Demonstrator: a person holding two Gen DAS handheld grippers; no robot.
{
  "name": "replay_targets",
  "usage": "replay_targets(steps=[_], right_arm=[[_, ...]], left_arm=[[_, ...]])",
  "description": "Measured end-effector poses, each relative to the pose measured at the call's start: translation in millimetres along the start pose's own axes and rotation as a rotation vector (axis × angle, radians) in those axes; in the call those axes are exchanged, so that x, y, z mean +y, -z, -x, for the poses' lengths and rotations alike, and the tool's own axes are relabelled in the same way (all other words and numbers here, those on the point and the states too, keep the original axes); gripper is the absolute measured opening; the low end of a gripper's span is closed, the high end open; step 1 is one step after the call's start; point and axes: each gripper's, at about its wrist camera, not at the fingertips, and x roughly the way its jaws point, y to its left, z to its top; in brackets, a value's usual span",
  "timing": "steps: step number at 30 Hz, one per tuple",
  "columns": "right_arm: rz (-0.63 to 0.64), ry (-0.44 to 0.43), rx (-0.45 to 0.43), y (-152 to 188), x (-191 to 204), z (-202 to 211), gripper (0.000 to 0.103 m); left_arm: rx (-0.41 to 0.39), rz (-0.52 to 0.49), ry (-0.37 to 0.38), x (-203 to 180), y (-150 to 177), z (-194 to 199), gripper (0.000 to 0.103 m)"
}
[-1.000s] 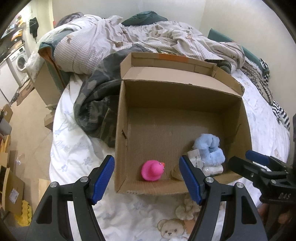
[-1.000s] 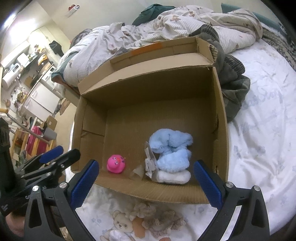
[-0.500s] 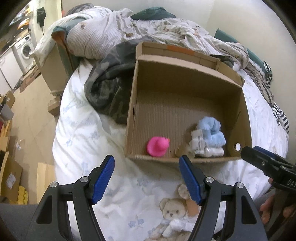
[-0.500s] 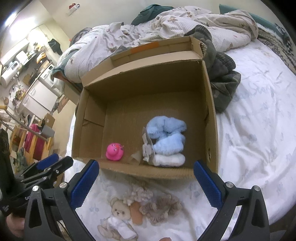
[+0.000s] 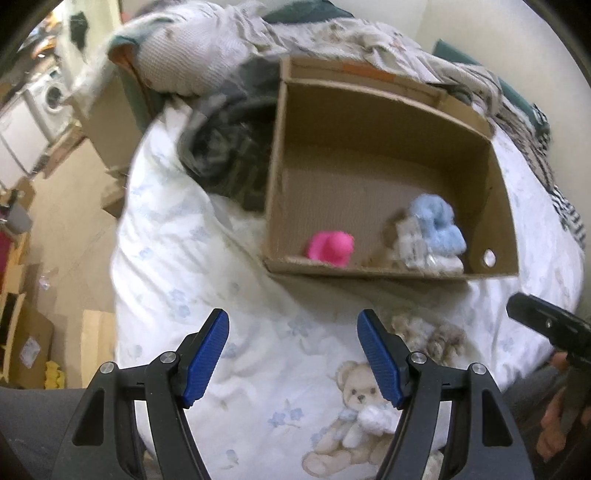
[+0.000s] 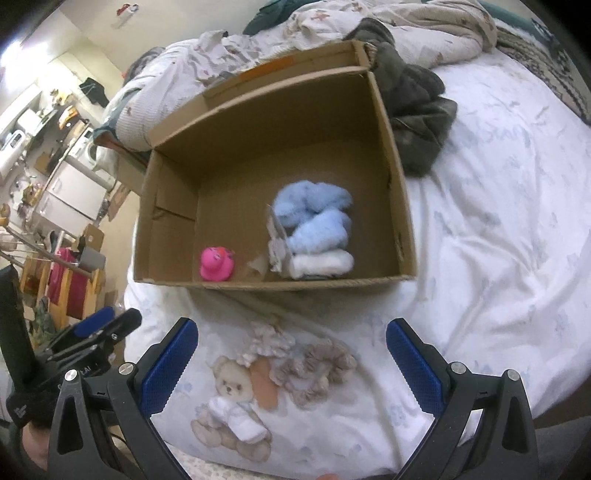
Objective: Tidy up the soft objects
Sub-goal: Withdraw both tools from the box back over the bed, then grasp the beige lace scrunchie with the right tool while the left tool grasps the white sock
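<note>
white bed cover (image 6: 498,229) with faint blue flowers and a printed teddy bear (image 6: 232,402) near its front edge. dark green crumpled garment (image 6: 413,110) touching the far right corner of the carton in the right wrist view. rumpled patterned duvet (image 6: 406,26) along the far side. washing machine (image 5: 51,96) and cardboard pieces (image 5: 22,343) on the floor, left of the bed

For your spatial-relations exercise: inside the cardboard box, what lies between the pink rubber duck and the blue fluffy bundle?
In the right wrist view, a small translucent scrap and paper tags.
</note>
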Motion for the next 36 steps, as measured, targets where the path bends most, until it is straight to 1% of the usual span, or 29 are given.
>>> replay_targets(steps=[4, 6, 10, 12, 14, 15, 16, 17, 19, 20, 21, 24, 28, 31, 33, 34, 36], right_arm=[[-0.019, 0.024, 0.019, 3, -8, -2, 0.103], [-0.028, 0.026, 0.026, 3, -12, -3, 0.103], [-0.037, 0.033, 0.031, 3, -16, -4, 0.103], [-0.038, 0.040, 0.040, 3, -17, -6, 0.103], [-0.037, 0.047, 0.051, 4, -18, -8, 0.103], [-0.037, 0.050, 0.055, 4, -18, -9, 0.103], [-0.037, 0.052, 0.060, 4, -19, -10, 0.103], [-0.040, 0.052, 0.067, 4, -20, -12, 0.103], [-0.055, 0.035, 0.091, 4, -22, -16, 0.103], [-0.066, 0.021, 0.111, 5, -24, -19, 0.103], [-0.081, 0.008, 0.135, 6, -27, -24, 0.103], [-0.126, -0.002, 0.212, 10, -34, -40, 0.103], [-0.133, -0.015, 0.277, 13, -33, -58, 0.103], [-0.094, 0.011, 0.316, 17, -23, -72, 0.103], [-0.049, 0.048, 0.343, 19, -15, -82, 0.103], [-0.019, 0.081, 0.352, 20, -11, -87, 0.100], [0.023, 0.101, 0.377, 22, -4, -98, 0.095]], left_arm=[[0.094, 0.024, 0.046, 0, 8, -18, 0.069], [0.174, 0.030, 0.093, -6, 17, -30, 0.069], [0.330, -0.044, 0.167, -35, 43, -54, 0.069], [0.374, -0.077, 0.185, -47, 54, -61, 0.069], [0.405, -0.109, 0.192, -59, 64, -67, 0.067], [0.410, -0.125, 0.189, -63, 67, -68, 0.064], [0.415, -0.140, 0.187, -67, 70, -70, 0.058], [0.418, -0.155, 0.183, -72, 71, -71, 0.054], [0.421, -0.169, 0.174, -76, 71, -73, 0.036], [0.417, -0.170, 0.164, -76, 70, -73, 0.031], [0.410, -0.166, 0.160, -76, 69, -72, 0.022], [0.407, -0.142, 0.179, -73, 66, -68, 0.020], [0.363, -0.137, 0.176, -68, 58, -56, 0.020], [0.306, -0.110, 0.162, -57, 50, -42, 0.020], [0.269, -0.085, 0.145, -49, 44, -34, 0.020], [0.245, -0.072, 0.130, -44, 41, -30, 0.020], [0.219, -0.056, 0.117, -36, 36, -25, 0.020]])
